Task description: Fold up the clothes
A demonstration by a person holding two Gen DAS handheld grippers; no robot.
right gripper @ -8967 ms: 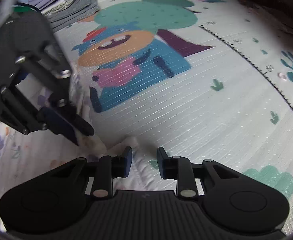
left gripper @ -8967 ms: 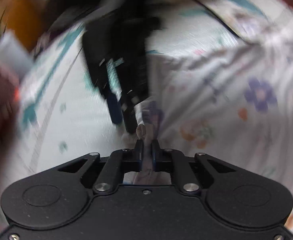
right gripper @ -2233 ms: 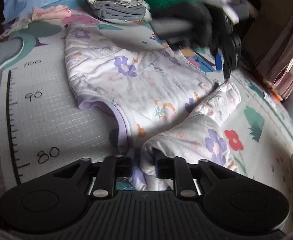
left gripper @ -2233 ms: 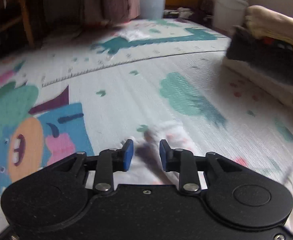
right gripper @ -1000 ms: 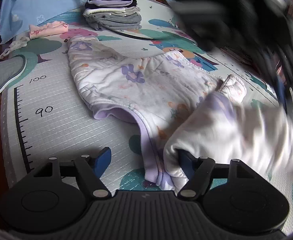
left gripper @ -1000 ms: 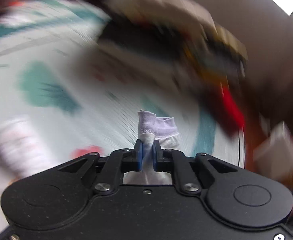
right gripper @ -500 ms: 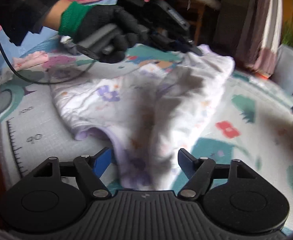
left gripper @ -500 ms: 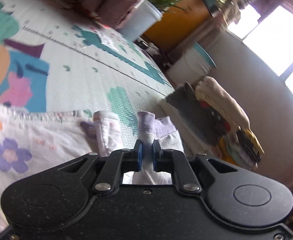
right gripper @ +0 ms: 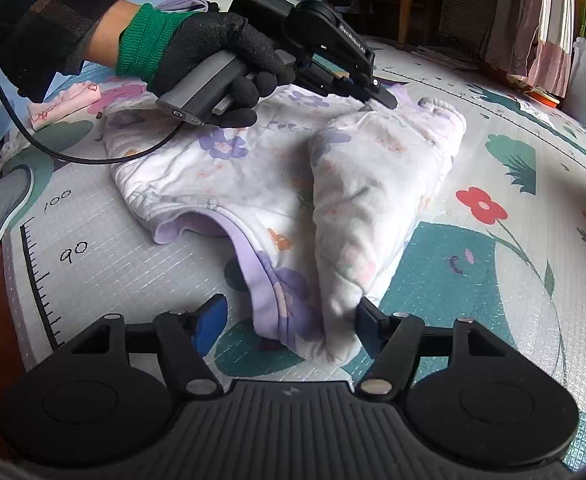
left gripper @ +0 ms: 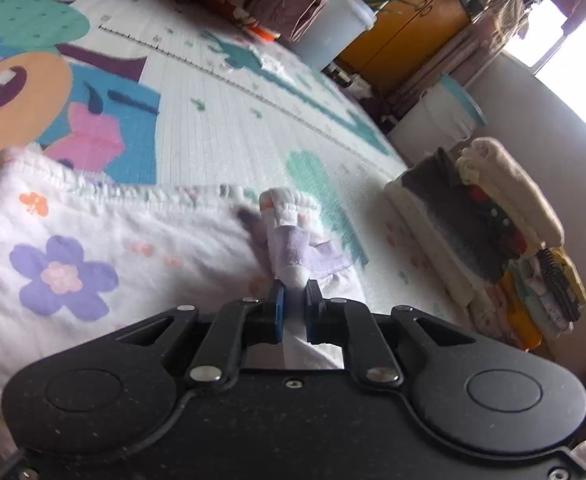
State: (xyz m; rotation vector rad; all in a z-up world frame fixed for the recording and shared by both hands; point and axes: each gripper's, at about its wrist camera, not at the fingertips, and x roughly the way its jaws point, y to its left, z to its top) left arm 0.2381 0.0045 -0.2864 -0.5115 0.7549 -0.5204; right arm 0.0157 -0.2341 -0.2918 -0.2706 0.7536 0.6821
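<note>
Left wrist view: the left gripper stays clamped on the lilac sleeve cuff, now lowered onto the floral garment spread on the play mat.

Right wrist view: the right gripper stands open, jaws slightly narrower than a second ago, straddling the garment's folded-over sleeve; the gloved hand has settled, blur gone.

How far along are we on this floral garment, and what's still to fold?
Done: one sleeve is folded across the body of the floral garment, which lies on the play mat.
In hand: the left tool is shut on that sleeve's purple cuff, at the garment's far edge. The right tool is open around the near fold.
Left: release the cuff; the rest looks unfolded. The folded stack waits nearby.
</note>
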